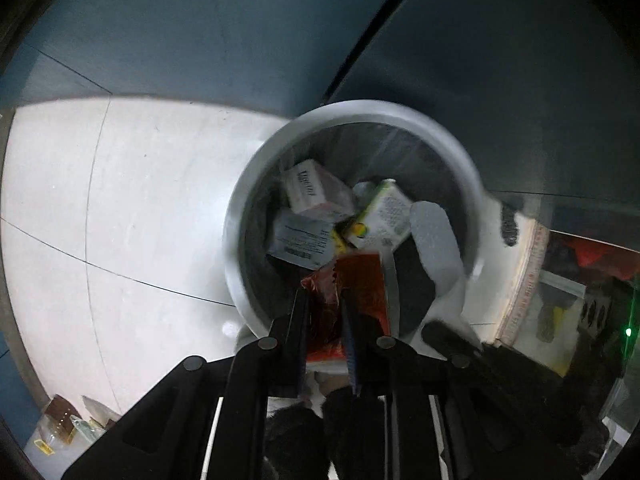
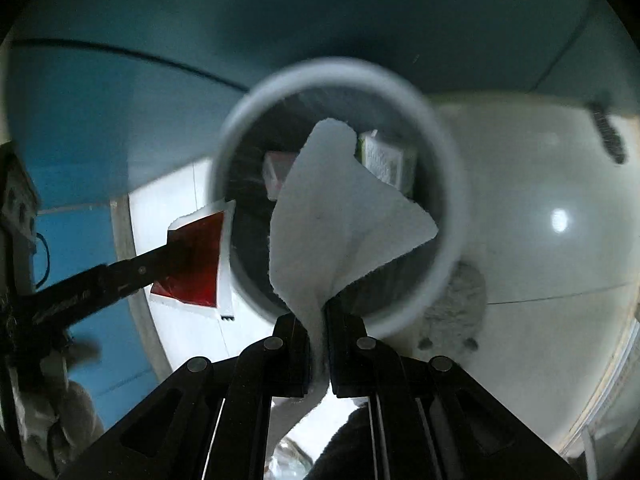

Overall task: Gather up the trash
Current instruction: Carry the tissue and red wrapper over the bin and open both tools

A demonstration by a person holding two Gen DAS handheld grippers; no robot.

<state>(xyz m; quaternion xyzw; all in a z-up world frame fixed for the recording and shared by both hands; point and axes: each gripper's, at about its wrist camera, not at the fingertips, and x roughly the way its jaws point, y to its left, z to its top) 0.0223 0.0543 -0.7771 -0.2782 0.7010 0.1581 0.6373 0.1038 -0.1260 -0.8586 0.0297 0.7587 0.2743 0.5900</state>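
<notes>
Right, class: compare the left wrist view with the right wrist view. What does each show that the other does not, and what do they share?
Only the left wrist view shows the grey-printed box and the scraps on the floor. Only the right wrist view shows the white paper towel's full spread, pinched in the right gripper. Both show the white bin, the green-and-white carton inside it, and the red wrapper held by the left gripper.

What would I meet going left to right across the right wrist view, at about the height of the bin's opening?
Left gripper → red wrapper → white bin's near rim → white paper towel → green-and-white carton → white floor.
</notes>
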